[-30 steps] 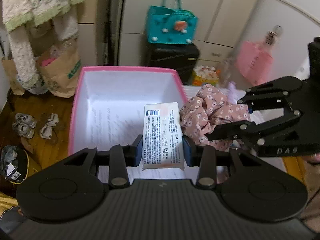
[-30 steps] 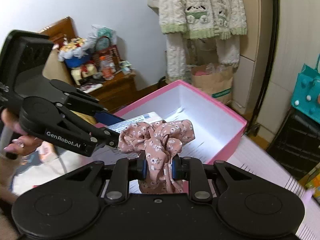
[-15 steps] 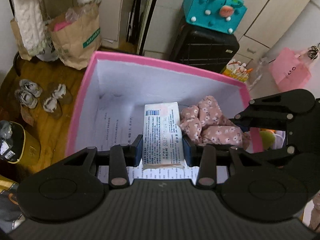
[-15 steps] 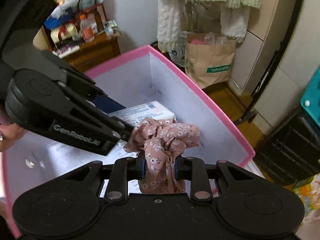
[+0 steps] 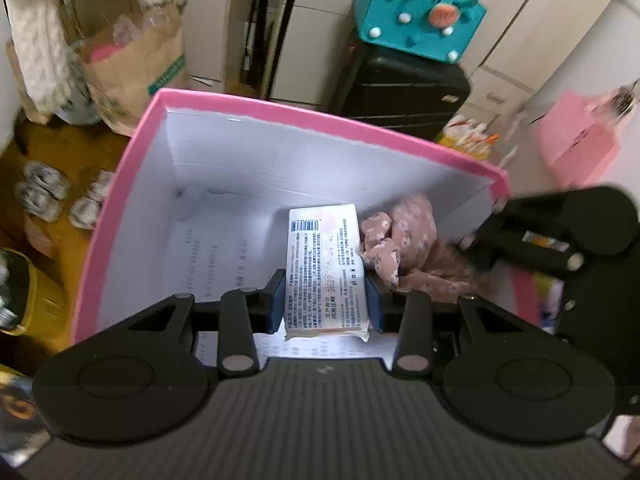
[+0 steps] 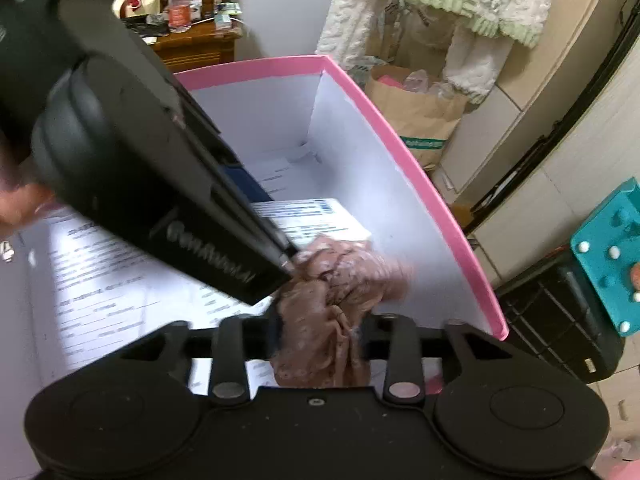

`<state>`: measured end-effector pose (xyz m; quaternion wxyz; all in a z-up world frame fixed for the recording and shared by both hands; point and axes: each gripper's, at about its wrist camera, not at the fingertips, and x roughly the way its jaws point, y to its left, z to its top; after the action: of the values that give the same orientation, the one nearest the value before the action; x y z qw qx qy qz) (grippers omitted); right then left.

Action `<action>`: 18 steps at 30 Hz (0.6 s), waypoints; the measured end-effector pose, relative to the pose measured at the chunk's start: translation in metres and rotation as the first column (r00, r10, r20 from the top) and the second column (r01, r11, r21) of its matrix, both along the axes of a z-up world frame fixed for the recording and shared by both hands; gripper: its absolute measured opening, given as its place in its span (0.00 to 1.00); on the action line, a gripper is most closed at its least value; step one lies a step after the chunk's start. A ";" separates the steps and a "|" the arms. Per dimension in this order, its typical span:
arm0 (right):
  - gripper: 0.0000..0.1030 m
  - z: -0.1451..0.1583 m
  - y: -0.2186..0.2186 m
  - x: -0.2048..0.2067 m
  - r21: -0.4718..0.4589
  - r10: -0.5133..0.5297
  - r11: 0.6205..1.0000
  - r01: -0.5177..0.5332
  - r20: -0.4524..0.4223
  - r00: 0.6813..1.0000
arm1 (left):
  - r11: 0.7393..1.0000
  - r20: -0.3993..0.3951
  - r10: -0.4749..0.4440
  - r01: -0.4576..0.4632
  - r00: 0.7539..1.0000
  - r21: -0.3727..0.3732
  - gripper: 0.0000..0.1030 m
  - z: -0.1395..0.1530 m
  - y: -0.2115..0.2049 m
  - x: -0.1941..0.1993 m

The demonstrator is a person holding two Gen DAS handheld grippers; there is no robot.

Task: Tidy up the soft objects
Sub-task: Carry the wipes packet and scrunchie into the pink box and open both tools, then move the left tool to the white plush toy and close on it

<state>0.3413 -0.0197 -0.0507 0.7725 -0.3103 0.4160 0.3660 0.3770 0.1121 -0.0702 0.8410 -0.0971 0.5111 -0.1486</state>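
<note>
Holding both grippers down inside the pink box (image 5: 132,184) | left gripper (image 5: 326,304) clamped tight on a white tissue pack (image 5: 324,264), long axis pointing away, barcode at far end | right gripper (image 6: 320,338) jaws just been opening, floral scrunchie (image 6: 340,280) loose between them, right of the pack | "GenRobot.AI" on left gripper

Box (image 5: 280,118): pink rim, white inside, grey print lines on floor sheet. Packet (image 5: 326,264): white w/ blue barcode, small dark text, faint pink patch. Scrunchie (image 6: 340,280): dusty pink w/ tiny white flowers. Grippers (image 5: 326,304) (image 6: 320,332): black, blue pads. Handbag (image 5: 420,20): teal, white dots, orange spot. Suitcase (image 5: 404,92): black. Paper bag (image 5: 132,76): brown, green lettering.
</note>
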 end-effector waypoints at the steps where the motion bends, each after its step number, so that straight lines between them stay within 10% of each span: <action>1: 0.57 0.000 0.000 0.001 0.003 -0.009 1.000 0.009 0.007 1.000 | 1.000 0.006 -0.004 0.003 1.000 0.028 0.38 0.000 -0.002 0.000; 18: 0.61 0.082 -0.066 -0.061 0.308 -0.089 0.945 0.107 -0.073 0.993 | 0.992 0.088 -0.018 0.006 0.996 0.129 0.61 0.040 0.001 -0.044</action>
<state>0.2807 -0.0855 0.0309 0.8165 -0.1526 0.3903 0.3971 0.3329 0.1127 -0.0305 0.8664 -0.0328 0.4824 -0.1244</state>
